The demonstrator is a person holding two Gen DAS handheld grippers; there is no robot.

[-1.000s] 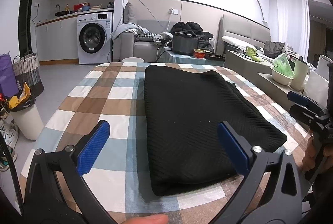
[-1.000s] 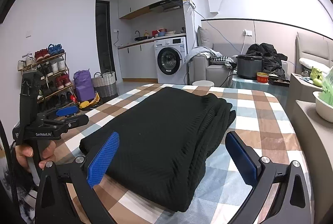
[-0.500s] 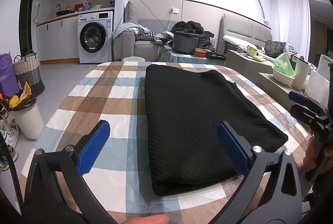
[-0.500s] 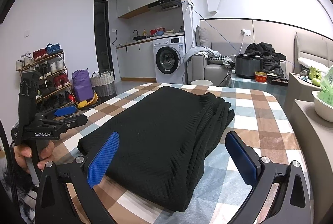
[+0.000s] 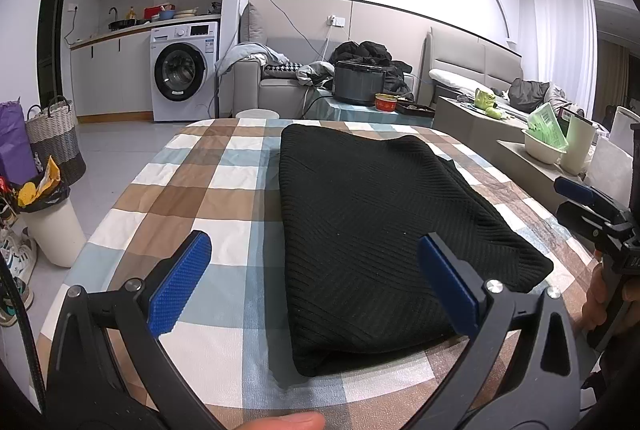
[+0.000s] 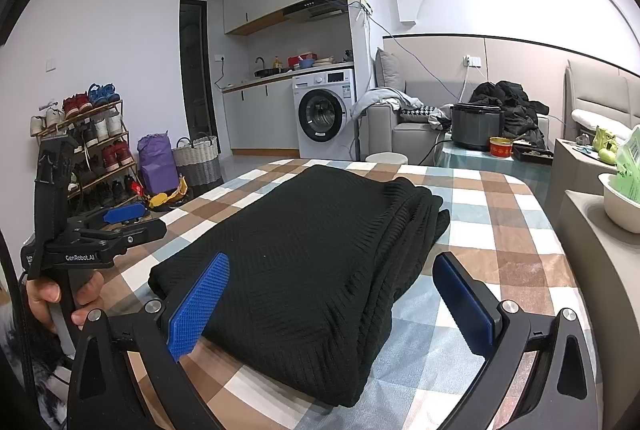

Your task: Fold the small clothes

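A checked surface point(image 5: 224, 190) is filling the lower frame, a folded black sweater point(image 5: 372, 226) is lying centre-right on it, and the left gripper point(image 5: 316, 282) and right gripper point(image 6: 332, 300) are hovering with jaws released, grasping nothing.

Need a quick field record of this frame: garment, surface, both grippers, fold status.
garment: black knit sweater, folded into a flat rectangle, layered edges stacked on its right side
surface: table with checked cloth; sweater lies flat on it
left gripper: open, empty, held above the near table edge, not touching the sweater
right gripper: open, empty, at the sweater's near end, no cloth between the fingers
fold status: looks finished; neither gripper holds cloth
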